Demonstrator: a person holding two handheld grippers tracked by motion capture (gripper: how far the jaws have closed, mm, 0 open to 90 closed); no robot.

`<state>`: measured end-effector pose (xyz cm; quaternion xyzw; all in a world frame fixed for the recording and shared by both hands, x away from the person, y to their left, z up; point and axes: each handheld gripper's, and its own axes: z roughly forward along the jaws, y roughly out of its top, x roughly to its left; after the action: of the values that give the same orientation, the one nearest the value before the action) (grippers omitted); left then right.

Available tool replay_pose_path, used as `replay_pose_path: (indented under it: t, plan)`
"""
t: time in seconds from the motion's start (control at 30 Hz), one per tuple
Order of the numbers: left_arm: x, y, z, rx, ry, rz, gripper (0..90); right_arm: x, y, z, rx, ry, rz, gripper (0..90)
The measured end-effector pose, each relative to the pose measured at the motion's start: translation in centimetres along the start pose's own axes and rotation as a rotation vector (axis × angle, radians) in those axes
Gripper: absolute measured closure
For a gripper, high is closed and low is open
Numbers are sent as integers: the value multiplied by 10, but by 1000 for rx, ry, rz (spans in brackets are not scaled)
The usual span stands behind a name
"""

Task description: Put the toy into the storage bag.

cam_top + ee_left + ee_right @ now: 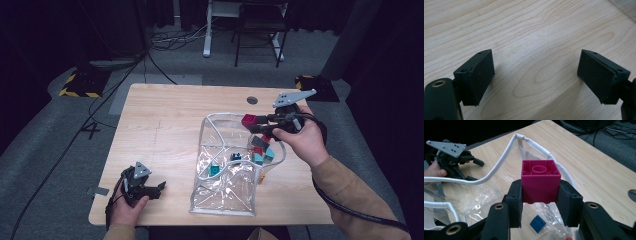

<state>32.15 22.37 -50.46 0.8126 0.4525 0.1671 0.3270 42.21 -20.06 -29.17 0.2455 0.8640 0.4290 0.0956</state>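
Right gripper view shows us our right gripper (541,202) clamped on a magenta block (541,182), held above the white-trimmed clear plastic bag (499,167) on the wooden surface (594,170), while our left gripper (536,77) rests near the front-left edge, jaws wide apart and empty.

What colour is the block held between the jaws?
Magenta: the block shows best in the right gripper view.
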Motion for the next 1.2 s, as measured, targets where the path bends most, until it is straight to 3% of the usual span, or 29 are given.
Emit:
replay_pose_path:
  t: [0.3,0.6,0.67,1.2]
  plan:
    - [1,2,1,0,0,-2,141,5,5,33,60,47,0,592]
    - [1,2,2,0,1,-1,140,5,4,63,150,69,8,592]
    - [1,2,2,0,1,-1,140,4,2,73,195,80,9,591]
    - [1,2,2,0,1,-1,140,9,-10,96,308,91,-11,589]
